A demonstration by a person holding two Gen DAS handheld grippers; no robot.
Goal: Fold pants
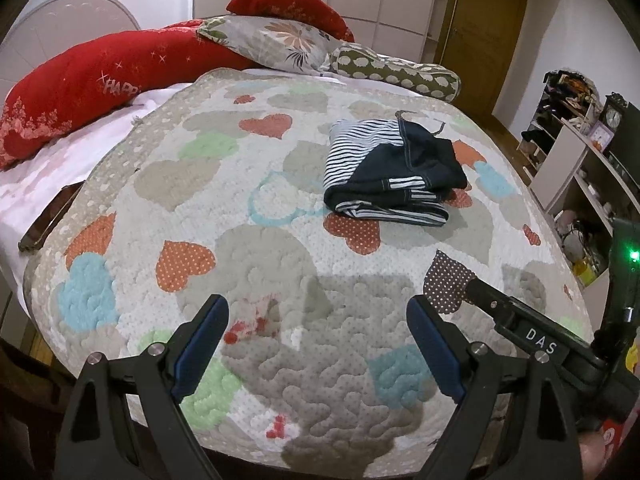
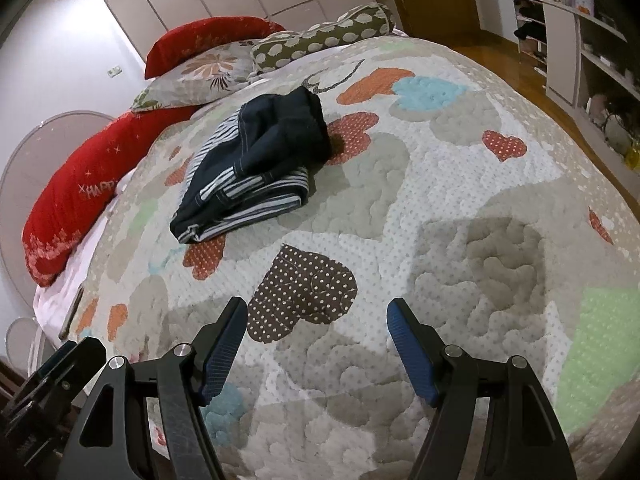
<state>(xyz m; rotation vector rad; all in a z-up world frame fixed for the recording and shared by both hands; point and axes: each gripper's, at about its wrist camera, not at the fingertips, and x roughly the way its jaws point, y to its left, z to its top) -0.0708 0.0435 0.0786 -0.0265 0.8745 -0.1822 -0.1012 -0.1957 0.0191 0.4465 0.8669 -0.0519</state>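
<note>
The pants (image 1: pixel 394 172) are dark navy with striped white panels and lie folded in a compact bundle on the heart-patterned quilt (image 1: pixel 248 264). They also show in the right wrist view (image 2: pixel 256 164), left of centre. My left gripper (image 1: pixel 318 308) is open and empty, hovering over the quilt near its front edge, well short of the pants. My right gripper (image 2: pixel 316 312) is open and empty too, above a brown dotted heart (image 2: pixel 304 292). The right gripper's body (image 1: pixel 536 336) shows at the lower right of the left wrist view.
Red pillows (image 1: pixel 80 84), a floral pillow (image 1: pixel 276 42) and a dotted bolster (image 1: pixel 396 72) lie at the head of the bed. Shelves with clutter (image 1: pixel 580 184) stand to the right across a wooden floor (image 2: pixel 516 60). A wooden door (image 1: pixel 484 32) is behind.
</note>
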